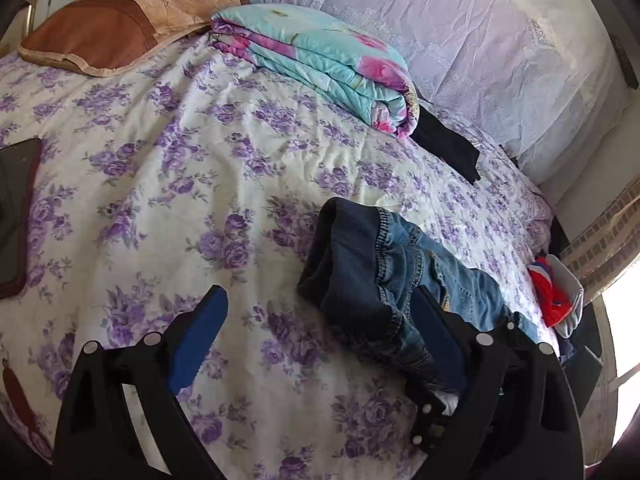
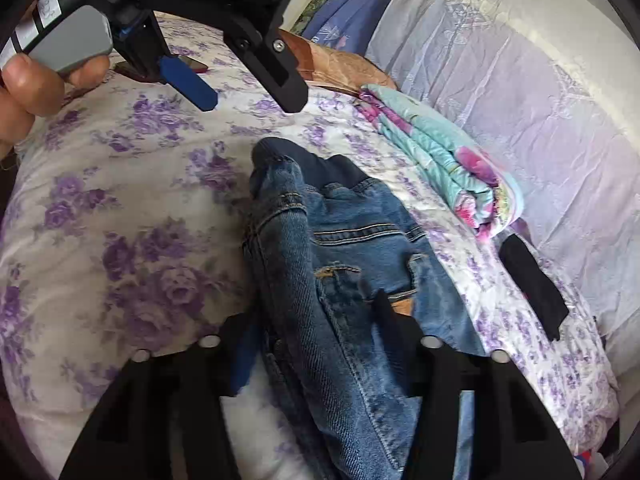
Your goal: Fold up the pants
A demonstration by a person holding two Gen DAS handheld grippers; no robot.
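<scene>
Blue denim pants (image 1: 384,280) with a dark waistband lie bunched on the floral bedspread (image 1: 180,160). My left gripper (image 1: 320,312) is open and empty, its right finger (image 1: 436,328) next to the pants' edge. In the right wrist view the pants (image 2: 352,248) lie in a folded heap between the fingers of my right gripper (image 2: 316,328), which is open around them. The left gripper (image 2: 252,96) also shows in the right wrist view, hovering open above the bed beyond the waistband, held by a hand (image 2: 28,92).
A folded turquoise and pink quilt (image 1: 320,60) and a brown pillow (image 1: 120,28) lie at the bed's far side. A black cloth (image 1: 448,144) lies beside the quilt. A dark case (image 1: 16,208) is on the left. Red and white clothing (image 1: 556,296) sits at the right edge.
</scene>
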